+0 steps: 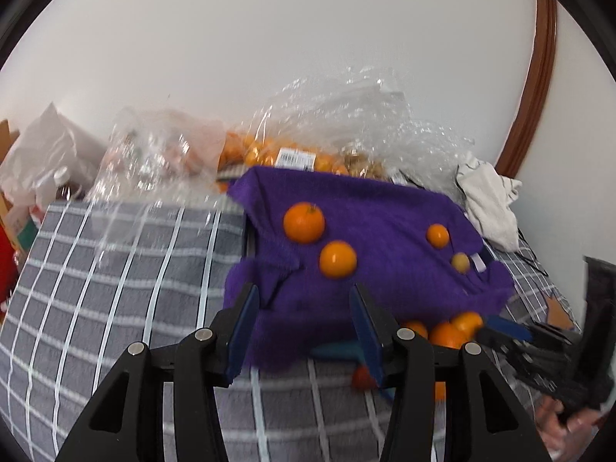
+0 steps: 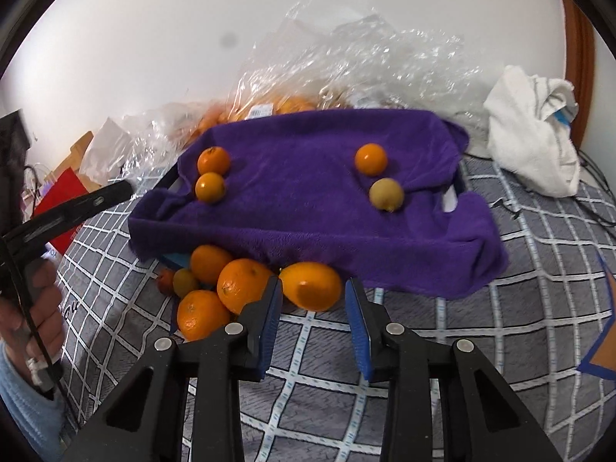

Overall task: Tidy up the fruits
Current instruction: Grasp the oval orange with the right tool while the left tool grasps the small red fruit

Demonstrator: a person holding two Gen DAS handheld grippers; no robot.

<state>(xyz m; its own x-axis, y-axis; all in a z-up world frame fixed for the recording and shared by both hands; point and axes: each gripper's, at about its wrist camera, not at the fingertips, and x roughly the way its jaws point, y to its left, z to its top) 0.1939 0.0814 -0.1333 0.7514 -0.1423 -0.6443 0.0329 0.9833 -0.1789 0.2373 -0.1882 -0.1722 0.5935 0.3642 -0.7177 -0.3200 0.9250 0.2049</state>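
Note:
A purple towel (image 2: 308, 200) covers a raised tray on the checked bedcover. On it lie two oranges at the left (image 2: 213, 160) (image 2: 210, 187), a small orange (image 2: 370, 159) and a yellowish fruit (image 2: 386, 194) at the right. In front of the towel lies a pile of oranges (image 2: 240, 285) with a small green fruit (image 2: 184, 282). My right gripper (image 2: 312, 304) is open, its jaws either side of the front orange (image 2: 312, 286) without closing on it. My left gripper (image 1: 304, 308) is open and empty over the towel's near edge (image 1: 308, 331). The same towel fruits show there (image 1: 303, 222) (image 1: 337, 259).
Clear plastic bags of oranges (image 2: 269, 107) lie behind the towel against the white wall. A white cloth (image 2: 535, 134) lies at the back right. A red box (image 2: 57, 200) and clutter stand at the left. The grey checked bedcover (image 2: 500, 308) spreads all round.

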